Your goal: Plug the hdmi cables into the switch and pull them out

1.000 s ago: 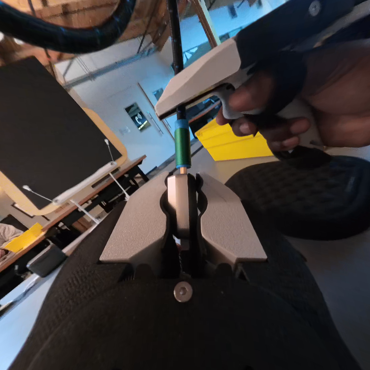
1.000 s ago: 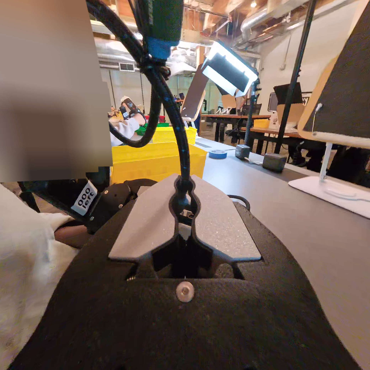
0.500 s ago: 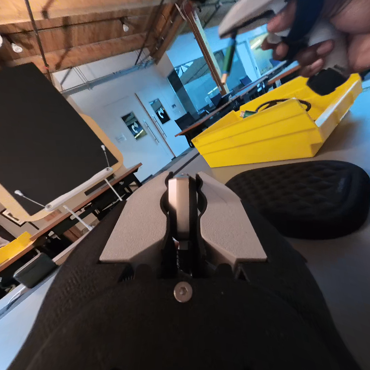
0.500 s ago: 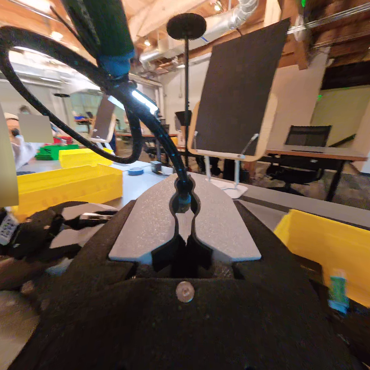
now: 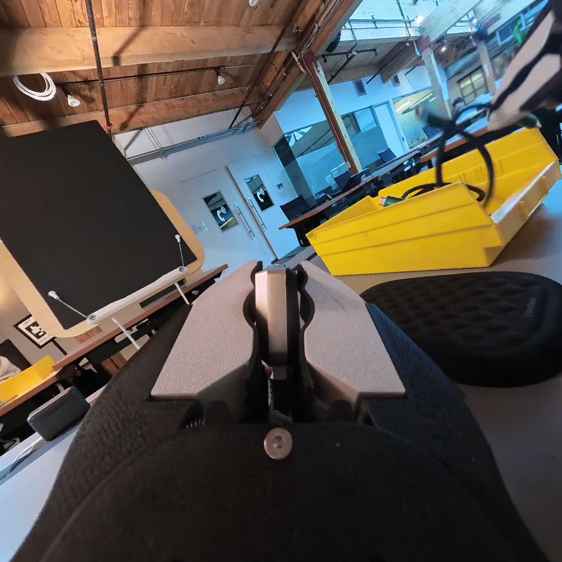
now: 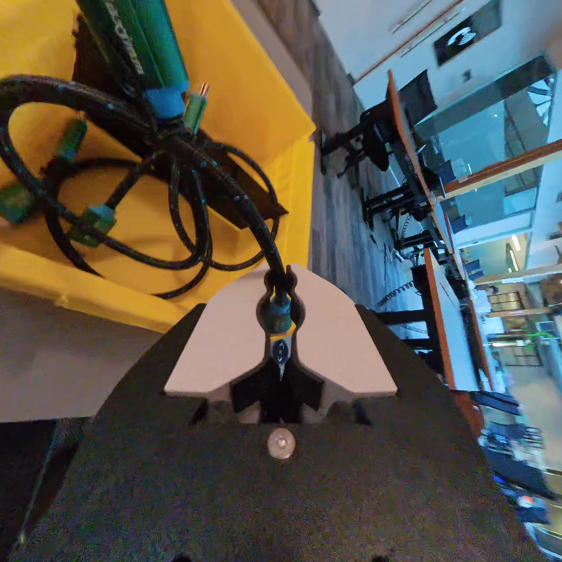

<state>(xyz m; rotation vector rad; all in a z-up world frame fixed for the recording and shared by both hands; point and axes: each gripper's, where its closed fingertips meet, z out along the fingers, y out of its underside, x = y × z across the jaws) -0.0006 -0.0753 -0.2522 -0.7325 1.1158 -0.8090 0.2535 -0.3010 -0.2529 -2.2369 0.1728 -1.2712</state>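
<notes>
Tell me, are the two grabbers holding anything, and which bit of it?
The left gripper clamps the grey switch by its flat sides. The right gripper pinches a black HDMI cable right by its green plug, above the yellow bin.

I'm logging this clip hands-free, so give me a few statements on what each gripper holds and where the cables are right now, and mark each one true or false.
1. The left gripper is shut on the silver switch. True.
2. A cable is plugged into the switch. False: no cable shows at its visible front end.
3. The right gripper is clamped on a black braided HDMI cable. True.
4. The yellow bin below the right gripper is empty. False: several cables with green connectors lie in it.
5. The black padded mat lies inside the yellow bin. False: it lies on the table beside it.
</notes>
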